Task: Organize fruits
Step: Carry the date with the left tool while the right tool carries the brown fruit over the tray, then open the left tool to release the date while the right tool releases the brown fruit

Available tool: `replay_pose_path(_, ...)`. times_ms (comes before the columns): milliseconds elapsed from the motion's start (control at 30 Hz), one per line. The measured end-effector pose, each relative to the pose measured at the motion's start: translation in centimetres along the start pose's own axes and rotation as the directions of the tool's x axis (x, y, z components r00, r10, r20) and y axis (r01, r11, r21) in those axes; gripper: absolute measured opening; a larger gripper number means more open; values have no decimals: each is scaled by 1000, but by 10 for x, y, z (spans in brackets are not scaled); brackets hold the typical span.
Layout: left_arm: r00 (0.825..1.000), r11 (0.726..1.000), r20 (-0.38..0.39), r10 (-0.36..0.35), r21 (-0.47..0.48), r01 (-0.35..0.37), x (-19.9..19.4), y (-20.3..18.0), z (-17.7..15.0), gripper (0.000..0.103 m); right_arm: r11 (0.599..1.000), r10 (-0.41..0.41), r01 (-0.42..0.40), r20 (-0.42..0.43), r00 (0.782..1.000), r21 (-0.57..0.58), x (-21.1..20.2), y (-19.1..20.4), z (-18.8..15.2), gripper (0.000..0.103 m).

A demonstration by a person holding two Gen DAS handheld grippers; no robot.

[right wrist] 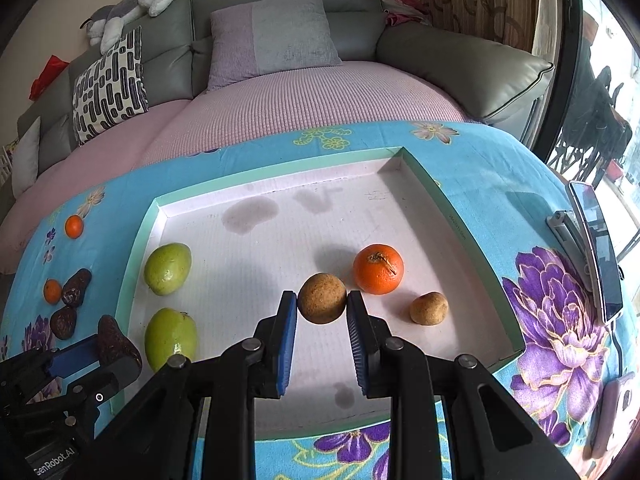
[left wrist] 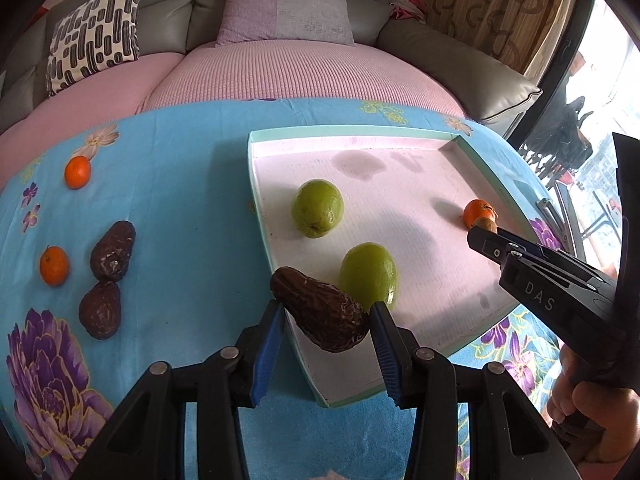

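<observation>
Left gripper has its jaws clamped on a dark, wrinkled avocado, held low in the left wrist frame right over the near left edge of the tray. The avocado is pear-shaped, its long axis running from upper left to lower right, narrow end toward the upper left. Over on the right, the right gripper has its jaws pinched nearly shut on a round, tan, rough-skinned fruit, sitting mid-frame above the tray floor.

Inside the white, mint-rimmed tray: two green fruits at the left, an orange right of centre with its stem up, and a smaller tan fruit just below right of it. The bench wears a blue cloth with purple flowers; two more avocados and two small oranges lie on it at left. Behind, a grey sofa with a pink cover and cushions.
</observation>
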State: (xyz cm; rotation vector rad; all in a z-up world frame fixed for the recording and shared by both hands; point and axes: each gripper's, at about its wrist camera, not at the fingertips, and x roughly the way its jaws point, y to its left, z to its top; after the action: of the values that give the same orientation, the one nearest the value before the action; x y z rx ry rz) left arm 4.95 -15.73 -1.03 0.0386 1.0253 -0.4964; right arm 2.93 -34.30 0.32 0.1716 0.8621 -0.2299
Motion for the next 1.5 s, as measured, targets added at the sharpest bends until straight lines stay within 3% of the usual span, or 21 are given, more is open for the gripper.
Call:
replay_pose_path(333, 1000, 999, -4, 30, 26, -30, 2, -3, -1, 47, 1000, -7, 6, -61, 998, -12, 15, 5, -5, 27)
replay_pose_path(1133, 1000, 999, -11, 25, 21, -25, 4, -2, -1, 47, 999, -17, 14, -115, 993, -29, 29, 7, -11, 27)
replay_pose_path(1500, 998, 1000, 57, 18, -13, -18, -19, 7, 6, 48, 999, -23, 19, -111, 994, -29, 29, 8, -10, 27)
